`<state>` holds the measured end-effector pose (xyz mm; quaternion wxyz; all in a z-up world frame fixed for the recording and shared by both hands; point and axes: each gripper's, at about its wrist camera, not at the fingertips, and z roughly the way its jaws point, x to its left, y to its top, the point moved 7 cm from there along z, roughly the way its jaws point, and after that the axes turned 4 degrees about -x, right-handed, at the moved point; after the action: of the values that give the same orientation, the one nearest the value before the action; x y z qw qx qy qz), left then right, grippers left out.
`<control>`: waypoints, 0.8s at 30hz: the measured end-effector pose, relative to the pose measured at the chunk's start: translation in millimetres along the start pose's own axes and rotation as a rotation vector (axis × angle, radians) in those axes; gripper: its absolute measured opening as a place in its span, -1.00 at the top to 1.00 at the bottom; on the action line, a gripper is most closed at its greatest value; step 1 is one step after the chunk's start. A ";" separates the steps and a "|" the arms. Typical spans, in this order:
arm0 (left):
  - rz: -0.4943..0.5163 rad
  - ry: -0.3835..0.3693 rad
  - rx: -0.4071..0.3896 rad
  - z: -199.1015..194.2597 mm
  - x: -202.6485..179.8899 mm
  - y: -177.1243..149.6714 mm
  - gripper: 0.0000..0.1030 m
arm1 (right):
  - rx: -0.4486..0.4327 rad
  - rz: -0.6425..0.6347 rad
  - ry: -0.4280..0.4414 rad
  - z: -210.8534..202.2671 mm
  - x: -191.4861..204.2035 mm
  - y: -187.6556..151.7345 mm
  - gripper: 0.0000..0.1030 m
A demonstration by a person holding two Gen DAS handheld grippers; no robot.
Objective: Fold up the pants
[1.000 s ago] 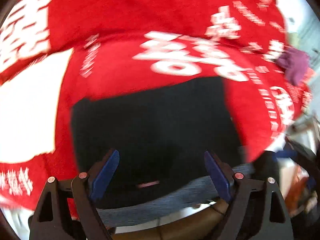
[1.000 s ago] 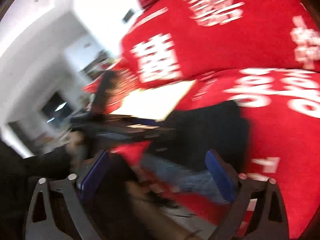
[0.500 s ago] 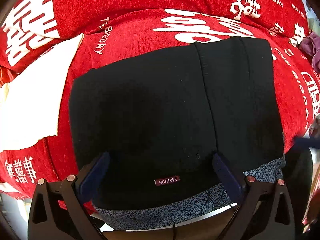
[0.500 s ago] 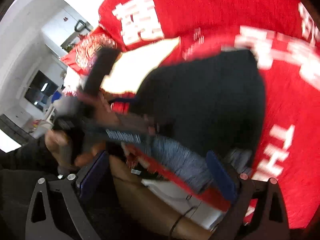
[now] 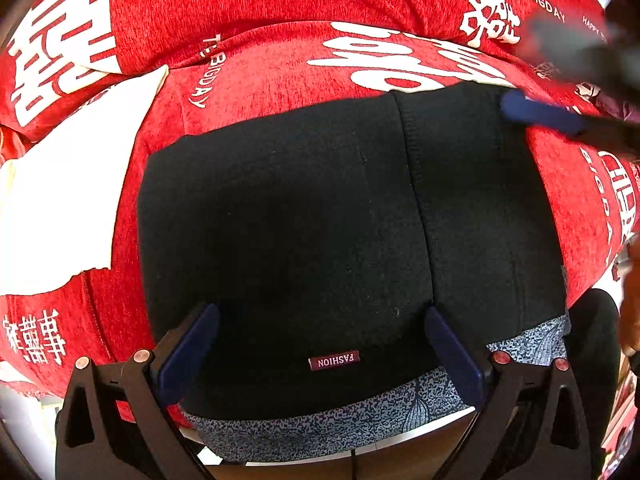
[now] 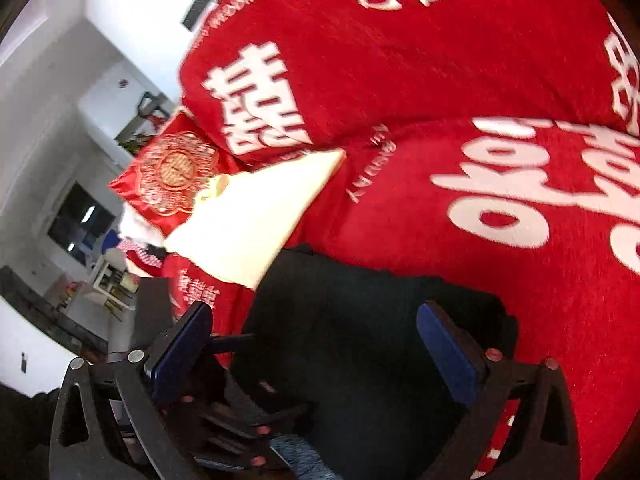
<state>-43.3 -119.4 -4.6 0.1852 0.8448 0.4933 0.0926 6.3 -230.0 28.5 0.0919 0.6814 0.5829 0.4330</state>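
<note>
While the black pants (image 5: 344, 220) lie folded in a compact rectangle on the near part of the red blanket (image 5: 280, 68), right of a white cloth (image 5: 60, 200), nothing is held. The left gripper (image 5: 320, 344) has just been opening; its jaws are spread wide over the near waistband by the label (image 5: 334, 360), clamping nothing. The right gripper (image 6: 316, 344) is also seen open and empty above the pants, one blue pad (image 5: 536, 114) near the far right corner. If that pad is dragged across the top layer, the fold could be pulled askew. Should only one layer be pinched, the stack could come apart.
</note>
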 end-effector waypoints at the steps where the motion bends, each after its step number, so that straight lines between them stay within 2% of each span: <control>1: -0.001 -0.001 -0.003 0.0 0.1 0.1 -0.98 | 0.034 0.018 -0.055 9.2 -12.8 -4.2 -0.99; 3: -0.001 -0.005 -0.006 0.2 0.3 0.0 -0.98 | 0.069 0.070 -0.081 20.0 -31.9 -10.0 -0.98; 4: -0.004 -0.007 -0.008 0.2 0.4 0.0 -0.98 | 0.056 0.101 -0.070 22.4 -38.4 -12.2 -0.98; 8: -0.005 -0.012 -0.011 0.7 0.4 0.2 -0.98 | 0.042 0.087 -0.072 24.4 -41.0 -12.2 -0.99; 11: -0.003 -0.010 -0.010 0.7 1.1 -0.3 -0.98 | 0.072 0.071 -0.104 25.3 -36.6 -11.4 -0.99; 13: -0.006 -0.016 -0.010 0.8 2.0 -0.4 -0.98 | 0.036 0.078 -0.087 13.4 -22.4 -0.5 -0.99; 15: -0.007 -0.011 -0.006 1.2 1.8 0.2 -0.98 | -0.009 0.034 -0.069 8.4 -8.8 11.8 -0.99; 19: -0.009 -0.013 -0.008 0.8 0.9 0.6 -0.98 | 0.086 0.007 -0.177 38.2 -27.6 4.5 -0.99; 24: -0.003 -0.019 -0.001 0.7 3.5 0.8 -0.98 | 0.105 -0.021 -0.198 47.5 -35.1 -3.1 -0.99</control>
<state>-40.7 -116.9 -5.0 0.1904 0.8448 0.4928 0.0843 39.1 -241.7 -19.3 0.1177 0.7187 0.5998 0.3313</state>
